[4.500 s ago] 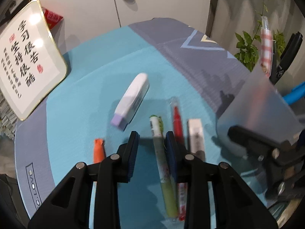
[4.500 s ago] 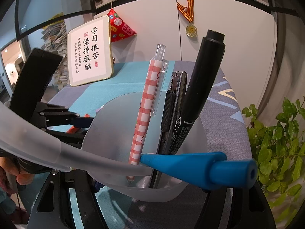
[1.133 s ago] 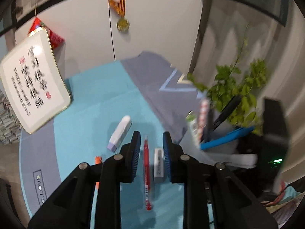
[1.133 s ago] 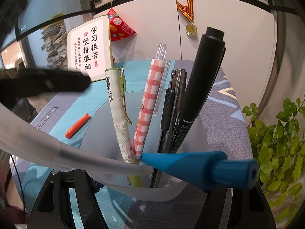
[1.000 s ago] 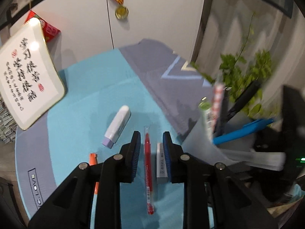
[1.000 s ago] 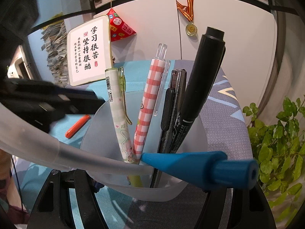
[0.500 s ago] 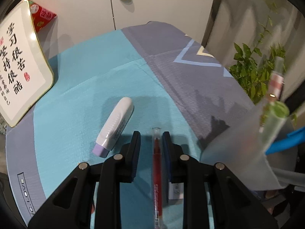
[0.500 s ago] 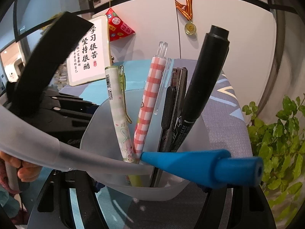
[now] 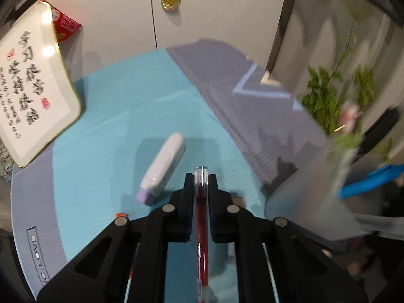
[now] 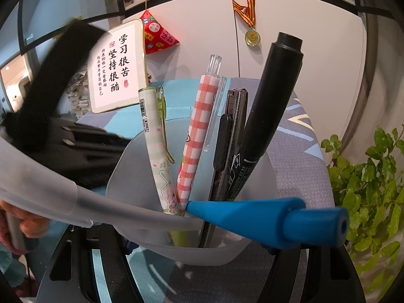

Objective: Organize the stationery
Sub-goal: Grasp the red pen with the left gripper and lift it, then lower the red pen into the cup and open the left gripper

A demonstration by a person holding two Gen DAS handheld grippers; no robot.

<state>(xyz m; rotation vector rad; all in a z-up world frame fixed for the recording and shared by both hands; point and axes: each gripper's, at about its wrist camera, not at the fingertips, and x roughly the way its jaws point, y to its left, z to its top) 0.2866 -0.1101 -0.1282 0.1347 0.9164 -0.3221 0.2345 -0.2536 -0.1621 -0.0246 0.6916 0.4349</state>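
1. Red pen (image 9: pixel 201 217): your left gripper (image 9: pixel 201 184) is clenched on it, pen lying lengthwise between the fingers, clear cap end poking out past the tips, other end running back under the rig. It looks lifted off the blue-grey tablecloth (image 9: pixel 113 116), but I can't say for sure.
2. Frosted cup (image 10: pixel 192 250): sits right in front of your right gripper (image 10: pixel 202 257); the fingers flank its base and seem to be gripping it, but contact is hidden, so I can't tell.
3. Risk: the pen is held along the fingers, not across, so it may slide out when you tip it toward the cup.
4. Risk: the cup is already crowded w/ green pen (image 10: pixel 156 146), red-checked pen (image 10: pixel 199 131), black knife-like tool (image 10: pixel 229 146), black marker (image 10: pixel 267 111), blue pen (image 10: pixel 265 222) lying across the rim. The red pen could snag on that blue one or bounce off.
5. Risk: the left view is blurred, so you're moving fast; a knock could tip the cup.
6. Loose on the cloth: white correction-tape case w/ purple end (image 9: pixel 164 166), white eraser-like block (image 9: pixel 231 252) mostly hidden, orange item (image 9: pixel 120 214) barely showing.
7. Writing: sign (image 10: pixel 116 65) reads 学习很苦 坚持很酷 plus smaller lines too fine to read. Cloth edge print (image 9: pixel 38 257) looks like "LOVE", partly cut off. Marker print and green pen barcode are unreadable.
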